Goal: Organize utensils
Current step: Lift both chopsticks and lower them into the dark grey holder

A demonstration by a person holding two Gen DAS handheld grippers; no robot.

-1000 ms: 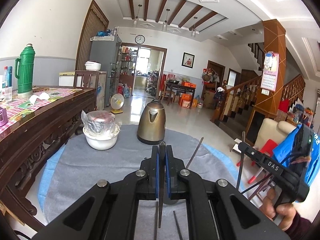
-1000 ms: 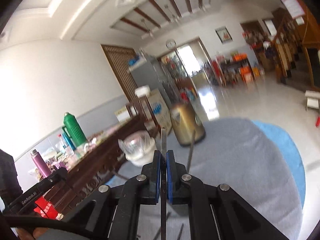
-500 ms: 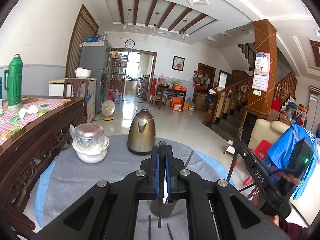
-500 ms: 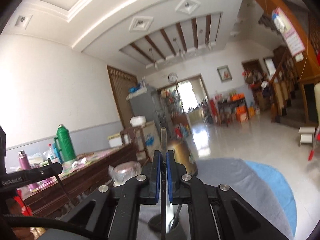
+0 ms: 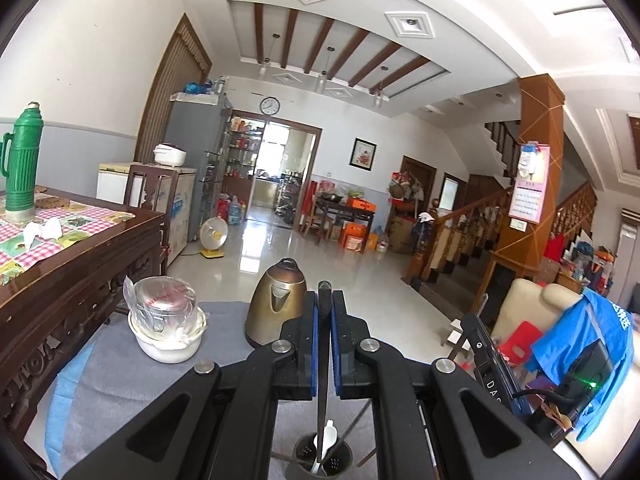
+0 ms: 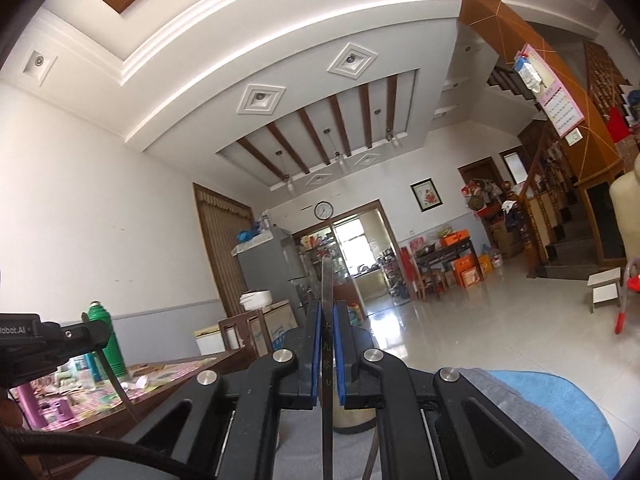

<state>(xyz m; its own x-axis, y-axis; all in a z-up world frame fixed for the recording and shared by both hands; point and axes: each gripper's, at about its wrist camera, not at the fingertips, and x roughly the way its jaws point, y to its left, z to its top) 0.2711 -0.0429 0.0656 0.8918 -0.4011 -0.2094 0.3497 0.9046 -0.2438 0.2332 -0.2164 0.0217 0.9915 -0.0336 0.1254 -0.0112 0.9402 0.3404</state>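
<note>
In the left wrist view my left gripper is shut on a dark chopstick. The stick runs down between the blue pads toward a grey perforated utensil holder that holds a white spoon. Whether its lower tip is inside the holder I cannot tell. My right gripper is tilted upward and shut on a metal chopstick with engraved characters. Each gripper shows in the other's view: the right one at the right, the left one at the left with its thin stick.
A brass kettle and a white bowl with a plastic-wrapped cup stand at the back of the grey cloth. A dark wooden table with a green thermos lies left. A chair with blue clothing is right.
Both grippers have risen with their chopsticks. The utensil holder has come into sight beneath the left fingers. The right gripper has tipped upward, so its view now takes in mostly ceiling.
</note>
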